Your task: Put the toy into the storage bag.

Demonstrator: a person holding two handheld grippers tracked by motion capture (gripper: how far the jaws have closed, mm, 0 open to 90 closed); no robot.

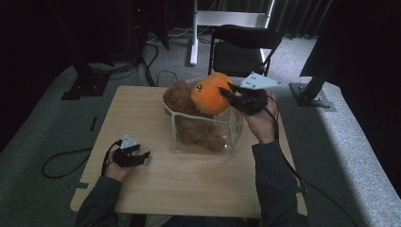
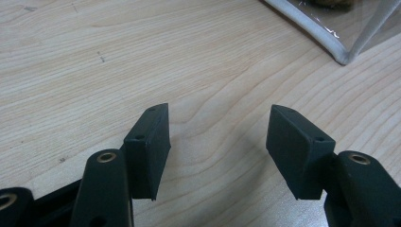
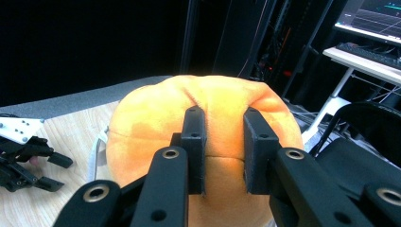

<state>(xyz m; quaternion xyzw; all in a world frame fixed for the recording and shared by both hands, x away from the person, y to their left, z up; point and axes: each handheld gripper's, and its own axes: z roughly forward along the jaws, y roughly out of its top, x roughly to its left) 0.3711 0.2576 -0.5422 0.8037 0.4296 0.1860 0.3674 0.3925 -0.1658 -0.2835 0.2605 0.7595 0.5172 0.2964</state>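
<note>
An orange plush toy point(image 1: 211, 92) hangs over the top of a clear plastic box point(image 1: 231, 133) in the middle of the wooden table point(image 1: 142, 118). My right gripper point(image 1: 229, 91) is shut on the toy's side, its jaws pinching a fold of orange fabric point(image 3: 224, 146). A brown plush bear point(image 1: 189, 113) sits inside the box, its head above the rim. At the table's near left my left gripper point(image 1: 142, 156) rests low, open, with bare wood between its jaws point(image 2: 217, 137). The box's corner point(image 2: 347, 56) lies ahead of it.
A black folding chair point(image 1: 241, 47) stands beyond the table's far edge. Dark stands and cables lie on the grey floor around. A desk with a monitor point(image 3: 373, 23) is off to the side in the right gripper view.
</note>
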